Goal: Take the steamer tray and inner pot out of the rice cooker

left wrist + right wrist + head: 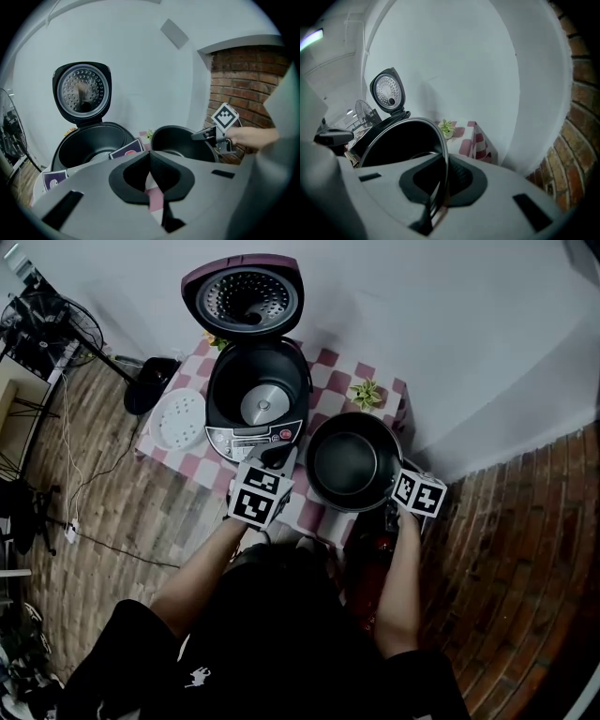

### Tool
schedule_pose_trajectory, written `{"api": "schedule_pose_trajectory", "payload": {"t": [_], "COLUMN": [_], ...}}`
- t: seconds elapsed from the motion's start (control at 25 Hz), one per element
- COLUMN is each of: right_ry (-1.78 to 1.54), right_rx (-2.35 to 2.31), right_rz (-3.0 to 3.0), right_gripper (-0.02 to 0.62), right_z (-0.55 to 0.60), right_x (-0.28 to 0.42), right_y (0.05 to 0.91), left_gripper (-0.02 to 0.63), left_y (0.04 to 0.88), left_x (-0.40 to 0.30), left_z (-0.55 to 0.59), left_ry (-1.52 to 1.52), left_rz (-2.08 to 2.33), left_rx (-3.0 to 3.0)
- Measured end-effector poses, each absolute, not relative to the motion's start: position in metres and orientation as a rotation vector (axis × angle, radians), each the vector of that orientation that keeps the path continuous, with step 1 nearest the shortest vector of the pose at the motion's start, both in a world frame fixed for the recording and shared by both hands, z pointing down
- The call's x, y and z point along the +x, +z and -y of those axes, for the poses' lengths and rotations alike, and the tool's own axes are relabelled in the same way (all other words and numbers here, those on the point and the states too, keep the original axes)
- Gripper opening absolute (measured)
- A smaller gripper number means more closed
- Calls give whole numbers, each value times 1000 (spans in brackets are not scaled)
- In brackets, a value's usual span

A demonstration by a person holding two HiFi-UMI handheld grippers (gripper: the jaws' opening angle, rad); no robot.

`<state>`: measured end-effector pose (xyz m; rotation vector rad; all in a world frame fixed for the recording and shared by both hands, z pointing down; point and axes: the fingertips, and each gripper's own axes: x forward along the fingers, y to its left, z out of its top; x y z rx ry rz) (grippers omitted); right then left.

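Tabletop (330, 360): inner pot (352, 462) in right tongs (443, 165)

A black rice cooker (258, 395) with a maroon-rimmed lid (246, 296), silver inside, stands on a table (328, 362) covered in pink-and-white checks. The steamer tray (178, 418) is white, the inner pot (349, 463) black, the small plant (366, 393) green. The wall (450, 324) is white; the floor (506, 549) shows a brown brick pattern.

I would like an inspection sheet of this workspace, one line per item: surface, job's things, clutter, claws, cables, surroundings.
Surface: checked cloth on a small table.
Job's things: rice cooker open, empty; steamer tray to its left; inner pot to its right.
Clutter: small plant behind the pot.
Claws: left claw shut, empty; right claw shut on the pot's rim.
Cables: one cable on the floor, left.
Surroundings: fan, white wall, brick-pattern floor.
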<state>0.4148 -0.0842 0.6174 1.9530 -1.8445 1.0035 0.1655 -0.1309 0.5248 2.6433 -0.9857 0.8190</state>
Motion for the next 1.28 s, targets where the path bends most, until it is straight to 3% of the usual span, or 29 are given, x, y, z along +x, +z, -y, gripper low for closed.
{"api": "schedule_pose_trajectory", "payload": {"t": [0.64, 1.12, 1.28], "right_ry": [1124, 1006, 920], "right_rx": [1919, 1838, 1830], "right_rz": [1787, 1774, 1846], "right_gripper": [29, 33, 118], "right_z": [100, 112, 116], "right_x": [413, 413, 409], "right_y": [639, 640, 624], "left_gripper": [3, 3, 3], "left_y": [535, 538, 532], "left_x": [158, 155, 156], "left_z": [138, 138, 133], "left_ry": [852, 855, 840], "left_rz": [1031, 1044, 1043], "left_rx": [2619, 2615, 2626]}}
